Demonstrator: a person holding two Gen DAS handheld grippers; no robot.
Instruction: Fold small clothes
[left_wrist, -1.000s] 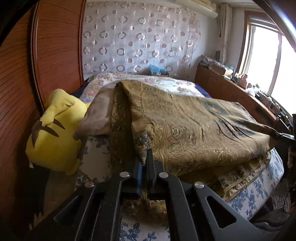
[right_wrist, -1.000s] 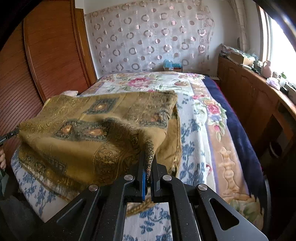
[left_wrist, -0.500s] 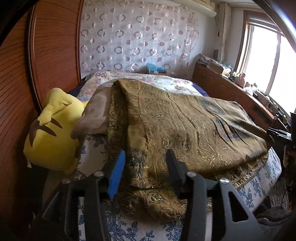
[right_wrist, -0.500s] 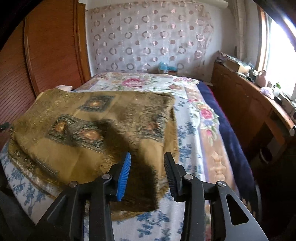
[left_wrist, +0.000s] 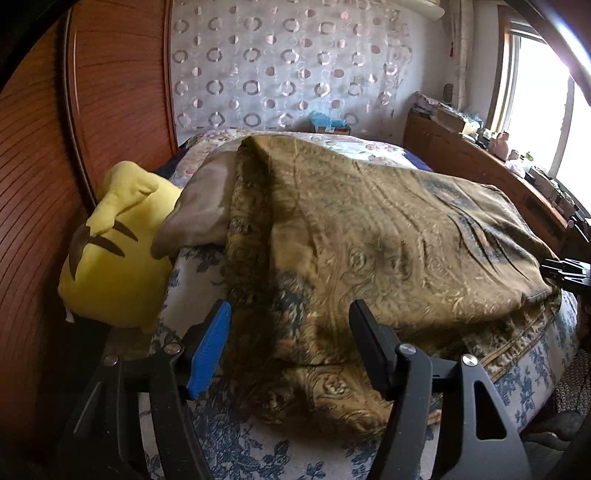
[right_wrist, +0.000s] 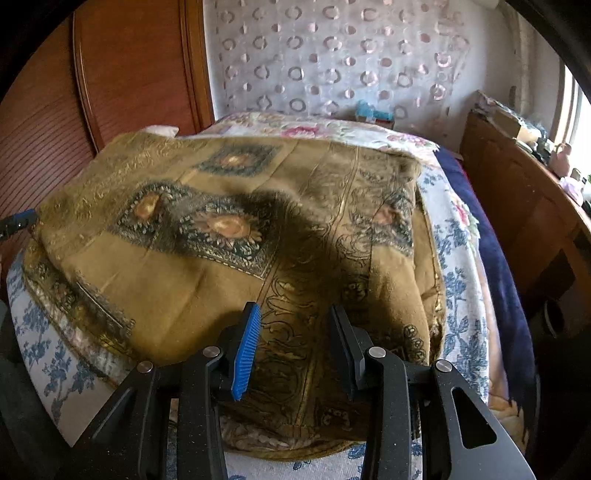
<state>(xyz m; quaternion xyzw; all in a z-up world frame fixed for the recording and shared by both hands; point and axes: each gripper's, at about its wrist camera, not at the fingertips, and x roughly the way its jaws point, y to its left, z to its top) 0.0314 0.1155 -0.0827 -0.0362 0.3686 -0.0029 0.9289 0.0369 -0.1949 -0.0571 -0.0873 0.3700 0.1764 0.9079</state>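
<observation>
A gold-brown patterned cloth (left_wrist: 388, 251) lies folded in layers on the bed; it also shows in the right wrist view (right_wrist: 229, 229). My left gripper (left_wrist: 290, 343) is open and empty, just above the cloth's near left corner. My right gripper (right_wrist: 293, 341) is open and empty, just above the cloth's near right corner. The right gripper's tip (left_wrist: 565, 271) shows at the far right of the left wrist view. The left gripper's tip (right_wrist: 16, 221) shows at the left edge of the right wrist view.
The bed (right_wrist: 454, 266) has a blue-and-white floral cover. A yellow plush toy (left_wrist: 110, 254) and a grey pillow (left_wrist: 199, 214) lie at the left by a wooden headboard (left_wrist: 33, 166). A wooden cabinet (right_wrist: 524, 206) runs along the right under a window.
Both grippers were shut on the cloth's corners one second ago. They have opened, let go of the cloth and drawn back a little. The cloth has settled onto the bed.
</observation>
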